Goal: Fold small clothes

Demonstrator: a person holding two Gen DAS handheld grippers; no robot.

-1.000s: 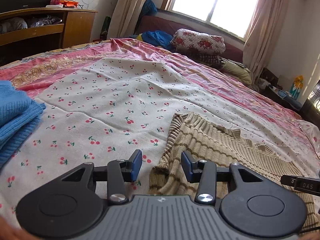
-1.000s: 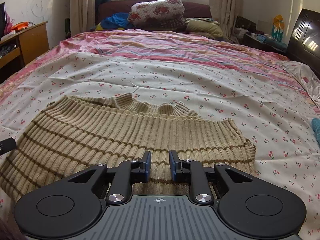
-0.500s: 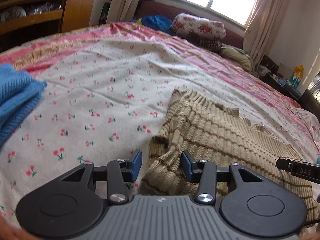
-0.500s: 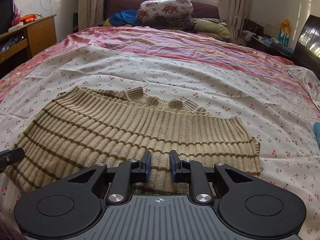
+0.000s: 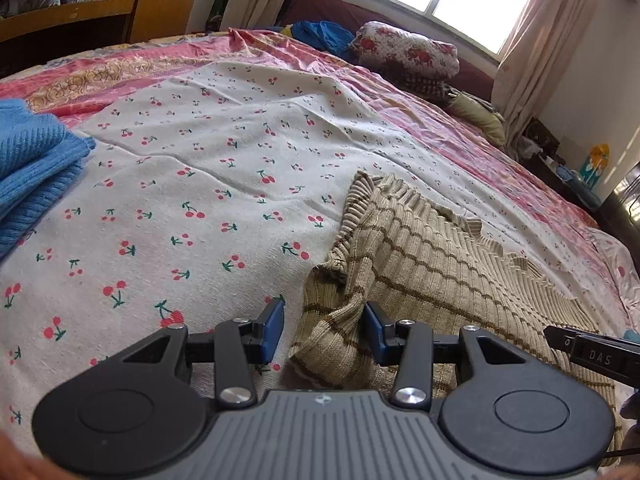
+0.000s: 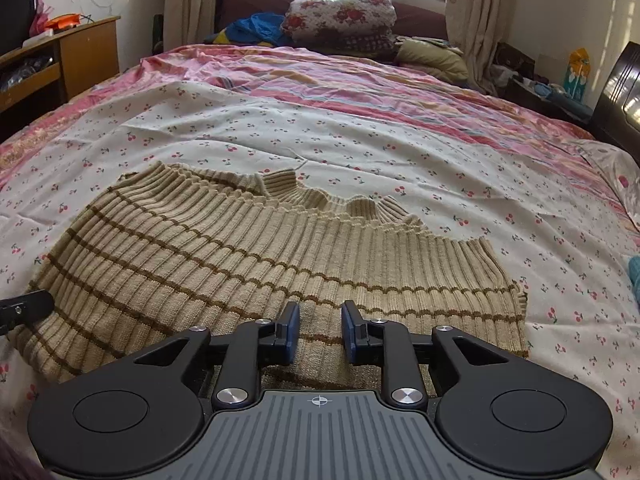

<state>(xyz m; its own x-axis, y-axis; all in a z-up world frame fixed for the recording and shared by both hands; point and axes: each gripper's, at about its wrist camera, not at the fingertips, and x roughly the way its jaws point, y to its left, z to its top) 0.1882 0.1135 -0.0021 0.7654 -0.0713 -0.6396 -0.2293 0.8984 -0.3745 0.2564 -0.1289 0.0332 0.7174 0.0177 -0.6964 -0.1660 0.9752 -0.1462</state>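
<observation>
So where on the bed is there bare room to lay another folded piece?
The cherry-print sheet lies bare between the blue knit garment and the beige striped ribbed sweater, and beyond the sweater's collar. Near the window, piled bedding crowds it.

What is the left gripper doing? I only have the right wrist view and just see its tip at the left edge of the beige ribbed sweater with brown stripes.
Observer: The left gripper is open, with a corner of the beige ribbed sweater between its fingers.
Operator: Is that corner flat?
Observer: No, it is rucked up into a bunch there.
Operator: Anything further left?
Observer: A blue knit garment lies on the cherry-print sheet, apart from the sweater.
</observation>
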